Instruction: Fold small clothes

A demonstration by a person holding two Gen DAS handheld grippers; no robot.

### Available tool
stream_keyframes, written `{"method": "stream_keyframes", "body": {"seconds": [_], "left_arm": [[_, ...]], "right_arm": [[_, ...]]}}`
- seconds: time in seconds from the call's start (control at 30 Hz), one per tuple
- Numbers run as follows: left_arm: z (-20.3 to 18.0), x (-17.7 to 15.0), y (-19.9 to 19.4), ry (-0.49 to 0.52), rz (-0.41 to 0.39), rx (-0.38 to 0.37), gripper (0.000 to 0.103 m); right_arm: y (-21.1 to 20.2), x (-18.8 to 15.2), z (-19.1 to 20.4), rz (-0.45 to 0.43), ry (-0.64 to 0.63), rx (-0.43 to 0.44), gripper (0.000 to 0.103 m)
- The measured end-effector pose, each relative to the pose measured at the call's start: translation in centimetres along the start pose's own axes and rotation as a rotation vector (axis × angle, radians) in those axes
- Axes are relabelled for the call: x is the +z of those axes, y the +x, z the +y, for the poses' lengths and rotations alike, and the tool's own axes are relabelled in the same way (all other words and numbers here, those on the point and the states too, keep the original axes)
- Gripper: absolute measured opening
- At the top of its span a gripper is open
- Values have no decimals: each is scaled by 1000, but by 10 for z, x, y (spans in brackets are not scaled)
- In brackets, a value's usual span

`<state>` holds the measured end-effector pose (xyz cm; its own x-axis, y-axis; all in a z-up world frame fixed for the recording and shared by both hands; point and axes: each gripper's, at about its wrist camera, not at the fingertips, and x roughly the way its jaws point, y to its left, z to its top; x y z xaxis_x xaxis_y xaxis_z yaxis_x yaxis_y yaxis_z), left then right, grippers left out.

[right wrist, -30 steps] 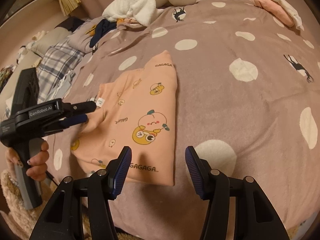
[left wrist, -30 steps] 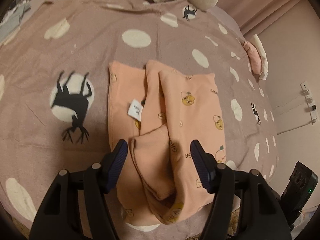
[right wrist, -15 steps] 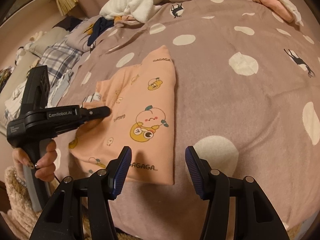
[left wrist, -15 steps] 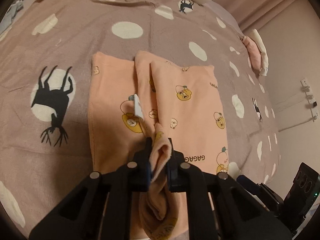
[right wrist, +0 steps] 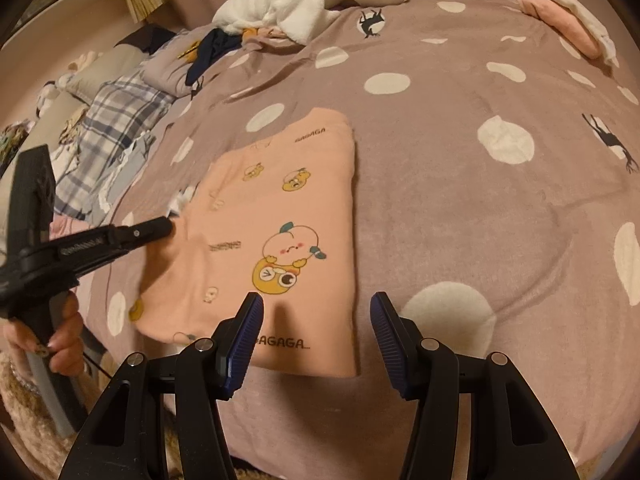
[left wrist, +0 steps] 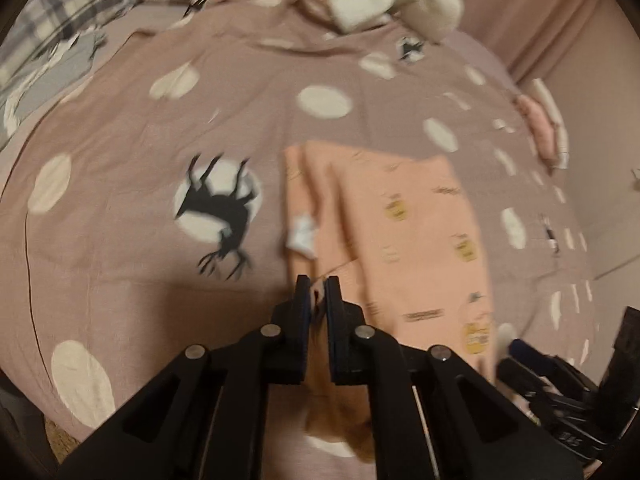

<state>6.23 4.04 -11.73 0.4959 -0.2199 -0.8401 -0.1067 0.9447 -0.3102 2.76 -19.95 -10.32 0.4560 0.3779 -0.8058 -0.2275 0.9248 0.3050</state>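
Near the front edge of the bed, on the dotted mauve blanket (right wrist: 460, 220): peach cartoon-print garment (right wrist: 280, 216), spread flat and already doubled into a rough rectangle, with its right-hand edge a clean straight fold. Pinches a raised ridge of cloth on the garment's left side with the left hand-held gripper (left wrist: 316, 292), pads almost together and fabric bunched between them, just short of the white care label (left wrist: 302, 236). Likely grips there so as to carry that loose flap over the body and narrow the stack. Shows blur through the left wrist view, so reads as mid-move. Holds the right hand-held gripper (right wrist: 316, 320) spread wide with nothing between the pads, low over the near hem by the printed lettering. Probably waits there to pin or catch the hem while the flap crosses; cannot tell whether it touches the cloth. Seems about midway on this piece, with one lengthwise fold done and the other side in hand. Leaves folded pink and white pieces (right wrist: 568, 12) at the far right corner, well apart, perhaps the finished pile.
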Motion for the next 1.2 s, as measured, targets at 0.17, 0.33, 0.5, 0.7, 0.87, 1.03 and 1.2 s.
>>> {"method": "stream_keyframes", "body": {"seconds": [0.17, 0.33, 0.5, 0.7, 0.87, 1.03, 1.2], "left_arm": [[9, -4, 2, -34, 21, -36, 8], [4, -5, -13, -23, 7, -73, 51], [-2, -8, -16, -3, -3, -115, 84], [-4, -17, 8, -18, 75, -127, 85], [-6, -23, 23, -34, 109, -139, 85], [-7, -21, 28, -34, 109, -148, 84], [-11, -20, 33, -18, 93, -142, 79]], "right_arm": [[2, 1, 1, 11, -9, -9, 55], [2, 5, 0, 3, -6, -45, 63], [3, 11, -1, -14, -5, -62, 81], [14, 25, 1, -31, -31, -106, 91], [35, 31, 0, 26, -20, -64, 91], [47, 33, 6, 56, -37, -46, 91], [55, 34, 8, 72, -48, -21, 91]]}}
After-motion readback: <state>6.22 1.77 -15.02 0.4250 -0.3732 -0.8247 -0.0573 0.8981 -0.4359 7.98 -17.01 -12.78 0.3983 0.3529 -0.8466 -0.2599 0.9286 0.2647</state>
